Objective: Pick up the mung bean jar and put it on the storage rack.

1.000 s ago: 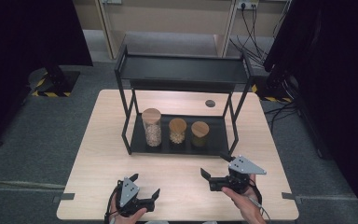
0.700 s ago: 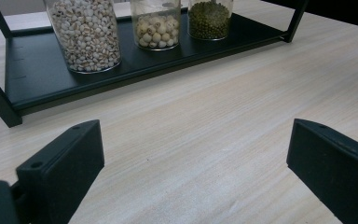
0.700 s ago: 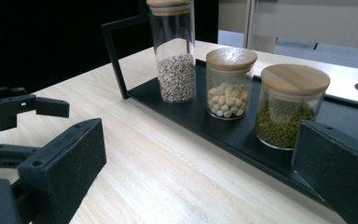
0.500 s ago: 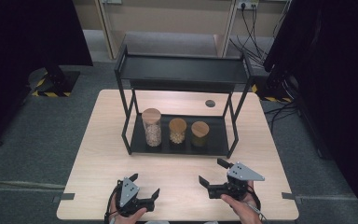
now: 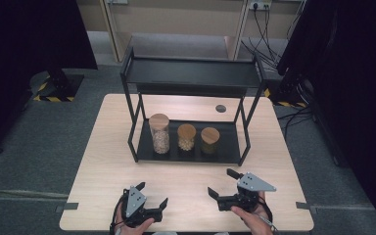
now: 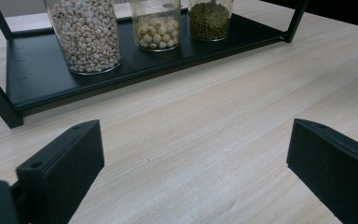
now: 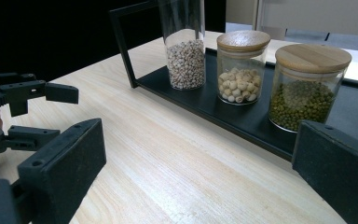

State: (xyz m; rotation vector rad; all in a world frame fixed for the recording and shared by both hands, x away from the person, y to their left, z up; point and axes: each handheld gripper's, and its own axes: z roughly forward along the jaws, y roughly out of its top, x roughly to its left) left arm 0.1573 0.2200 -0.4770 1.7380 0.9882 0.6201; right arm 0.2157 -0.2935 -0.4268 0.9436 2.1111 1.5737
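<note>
A black two-tier rack (image 5: 192,73) stands mid-table. Its lower shelf (image 5: 226,147) holds three cork-lidded glass jars in a row: a tall jar of pale grain (image 5: 159,133), a medium jar of white round beans (image 5: 186,137) and a short jar of green beans (image 5: 209,140). Both grippers sit near the table's front edge, well short of the rack. My left gripper (image 5: 152,194) is open and holds nothing. My right gripper (image 5: 221,182) is open too, angled toward the left. The right gripper view has the green-bean jar (image 7: 305,88) closest, then the white-bean jar (image 7: 241,67) and the grain jar (image 7: 185,56).
The light wooden table (image 5: 191,176) has bare room between the grippers and the rack. A dark round grommet (image 5: 220,108) sits behind the rack. Dark curtains and floor cables surround the table. In the right gripper view the left gripper (image 7: 51,114) shows at the left.
My right gripper has drifted slightly left and toward the front edge while turning. The left gripper and the jars have stayed put.
</note>
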